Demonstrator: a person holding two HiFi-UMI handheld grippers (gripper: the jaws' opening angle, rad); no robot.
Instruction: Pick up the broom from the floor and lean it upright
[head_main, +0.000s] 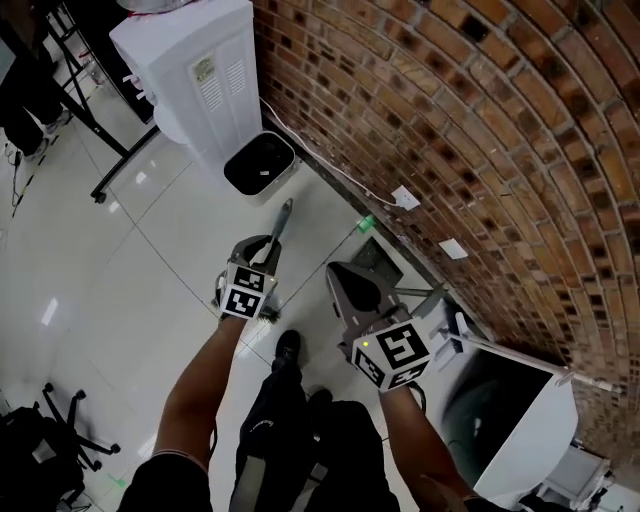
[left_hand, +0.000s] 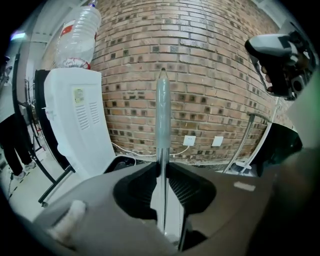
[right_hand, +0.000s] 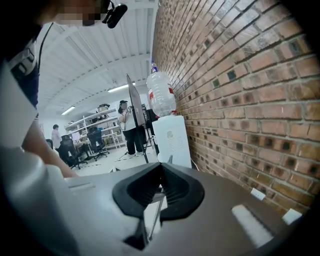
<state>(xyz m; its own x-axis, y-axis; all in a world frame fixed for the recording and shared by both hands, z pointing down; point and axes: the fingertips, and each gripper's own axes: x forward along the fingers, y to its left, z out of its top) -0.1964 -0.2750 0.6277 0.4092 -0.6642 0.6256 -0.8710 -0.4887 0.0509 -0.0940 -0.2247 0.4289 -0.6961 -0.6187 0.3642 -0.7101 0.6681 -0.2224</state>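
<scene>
Currently held: broom (head_main: 283, 218), raised off the floor (head_main: 150, 260). Only its grey handle shows. The head is out of sight.

- Left tongs (head_main: 262, 250): closed on the broom handle, one pad on either side. In the left gripper view the handle (left_hand: 163, 110) runs straight up from between the pads (left_hand: 182, 187), and its rounded end shows against the brick wall (left_hand: 210, 60). In the head view that end points towards the bin (head_main: 260, 165).
- Right tongs (head_main: 345, 280): drawn nearly together, with a thin rod (right_hand: 156, 215) pinched between the pads. What the rod belongs to cannot be told. These tongs sit beside the left ones, nearer the wall, and show at the upper right of the left gripper view (left_hand: 277, 55).
- Dispenser (head_main: 190, 70): white, upright against the wall, with a clear bottle (left_hand: 77, 37) on top. It stands ahead of both tongs.
- Bin: black inside with a white rim, on the floor just beside the dispenser, at the wall's foot.
- Sockets (head_main: 405, 198): two white plates low on the wall, with a white cable running along the base.
- White unit (head_main: 520, 420): near the wall, on the person's right.
- Background in the right gripper view: people (right_hand: 129, 125), chairs and shelving, well apart from the tongs.
</scene>
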